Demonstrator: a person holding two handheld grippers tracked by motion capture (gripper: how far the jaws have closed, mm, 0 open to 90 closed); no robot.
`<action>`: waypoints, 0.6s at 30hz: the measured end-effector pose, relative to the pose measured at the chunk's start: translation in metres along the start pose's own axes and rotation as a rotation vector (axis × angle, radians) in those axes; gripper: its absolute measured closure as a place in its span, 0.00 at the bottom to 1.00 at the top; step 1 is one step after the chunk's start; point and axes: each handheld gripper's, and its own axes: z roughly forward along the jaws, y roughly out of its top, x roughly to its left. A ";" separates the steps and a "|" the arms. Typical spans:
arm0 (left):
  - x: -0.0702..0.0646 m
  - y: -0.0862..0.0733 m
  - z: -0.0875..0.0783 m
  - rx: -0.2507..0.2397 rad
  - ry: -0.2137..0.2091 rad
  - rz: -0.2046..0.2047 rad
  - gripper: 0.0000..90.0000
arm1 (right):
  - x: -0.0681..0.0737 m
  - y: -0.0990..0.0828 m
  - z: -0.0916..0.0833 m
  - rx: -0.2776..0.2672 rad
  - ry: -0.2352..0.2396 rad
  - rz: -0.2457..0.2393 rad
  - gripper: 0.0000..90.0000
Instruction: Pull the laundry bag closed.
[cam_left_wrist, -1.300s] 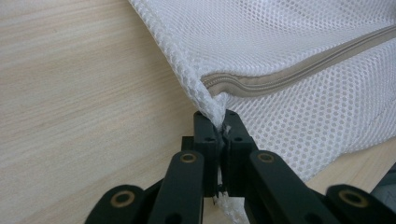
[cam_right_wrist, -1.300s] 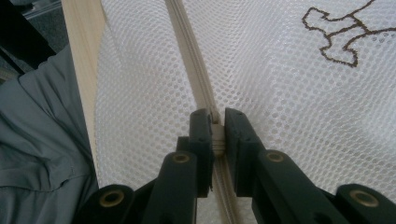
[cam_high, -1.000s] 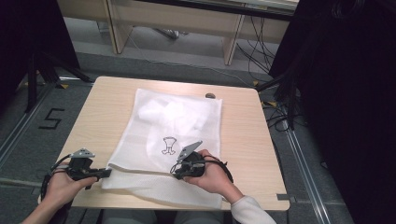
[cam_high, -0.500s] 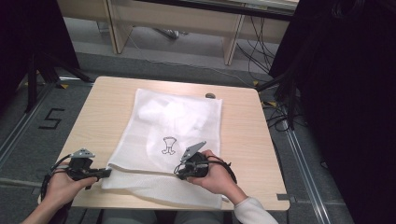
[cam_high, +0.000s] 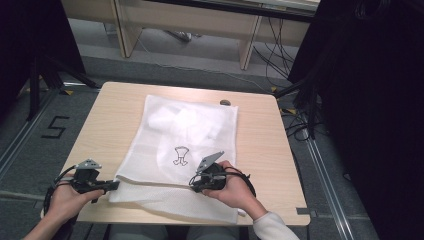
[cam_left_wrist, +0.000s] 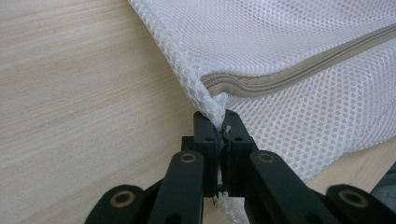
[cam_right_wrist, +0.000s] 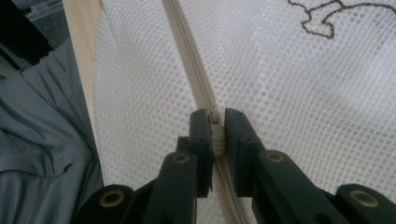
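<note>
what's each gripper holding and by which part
Left gripper pinches the white mesh laundry bag at its corner by the zipper's end; right gripper clamps the bag's beige zipper.

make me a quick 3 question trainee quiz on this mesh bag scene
1. True or false: the left gripper is shut on a corner of the mesh bag.
2. What does the right gripper pinch? A) the printed figure B) the zipper C) the table edge
3. Fill in: the zipper on the bag is ____ in colour.

Key
1. True: its jaws clamp the corner where the zipper ends.
2. B: the beige zipper runs straight into its closed jaws, and the printed figure lies apart from them.
3. Beige.
</note>
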 end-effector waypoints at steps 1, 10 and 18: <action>0.000 0.000 0.000 -0.001 -0.002 -0.003 0.96 | 0.000 -0.001 0.001 -0.007 -0.002 -0.001 0.92; 0.000 0.000 0.000 0.001 0.001 0.003 0.96 | -0.001 -0.002 -0.002 -0.002 0.006 0.004 0.92; 0.000 0.000 0.001 0.001 0.000 0.002 0.96 | -0.003 -0.009 -0.005 0.002 -0.003 0.014 0.92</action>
